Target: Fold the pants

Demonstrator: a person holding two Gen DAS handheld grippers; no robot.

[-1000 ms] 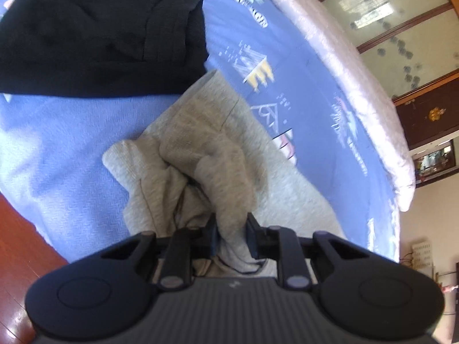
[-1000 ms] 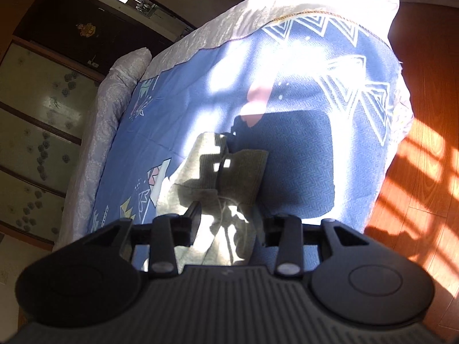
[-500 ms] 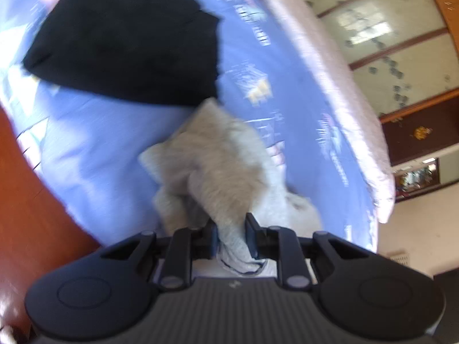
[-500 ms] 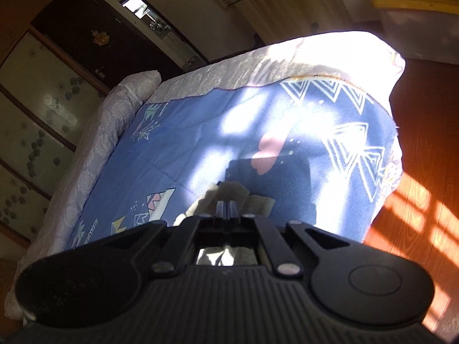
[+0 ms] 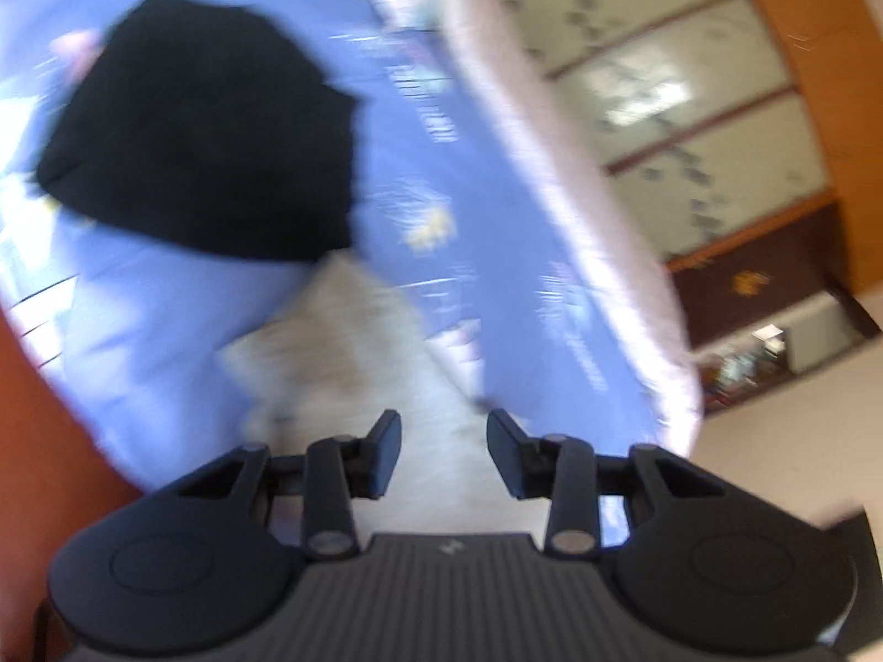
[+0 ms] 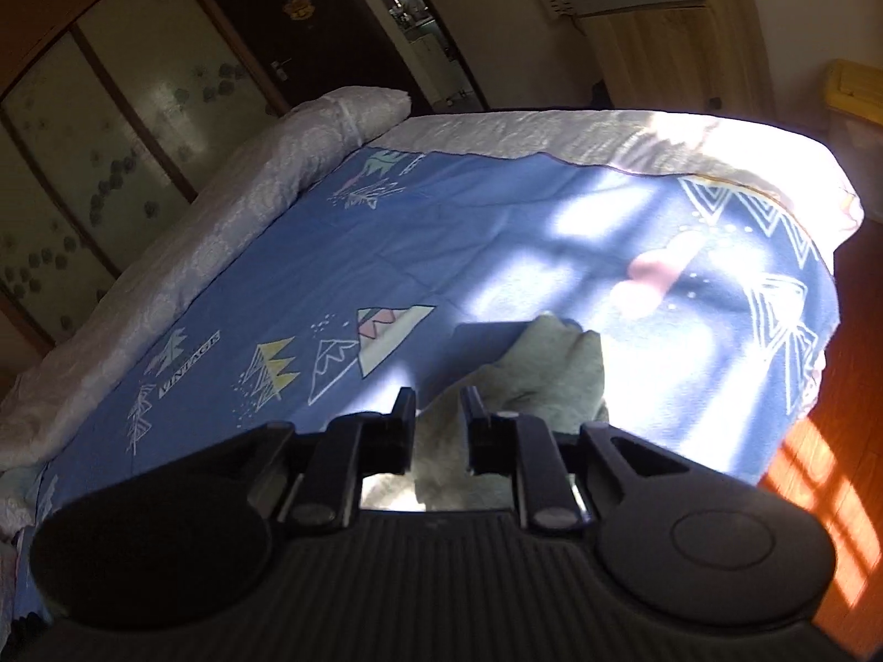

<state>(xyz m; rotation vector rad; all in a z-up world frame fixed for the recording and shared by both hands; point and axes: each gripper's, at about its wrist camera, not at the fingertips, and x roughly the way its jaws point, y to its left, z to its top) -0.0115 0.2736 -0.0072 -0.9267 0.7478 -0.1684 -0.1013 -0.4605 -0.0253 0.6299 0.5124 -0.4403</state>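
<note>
The grey pants (image 5: 353, 342) lie crumpled on the blue bedspread (image 5: 474, 209), blurred in the left wrist view. My left gripper (image 5: 444, 433) hovers over their near end. Its jaws are opening and stand apart, and no cloth is pinched between them. In the right wrist view the pants (image 6: 546, 369) rise in a ridge toward my right gripper (image 6: 439, 422). A fold of cloth fills the narrow gap between its jaws and touches both pads. Those jaws are opening too.
A black garment (image 5: 209, 127) lies spread beyond the pants. A rolled white quilt (image 6: 232, 204) runs along the bed's far side, in front of glass-door wardrobes (image 6: 110, 127). Wooden floor (image 6: 828, 469) borders the bed's near edge, and a yellow-lidded bin (image 6: 855, 94) stands beyond its corner.
The left jaws spread and let go of the grey fold they were pinching, and that view rose. The right gripper closed over the pants, rose and rolled, and its jaws now stand slightly apart.
</note>
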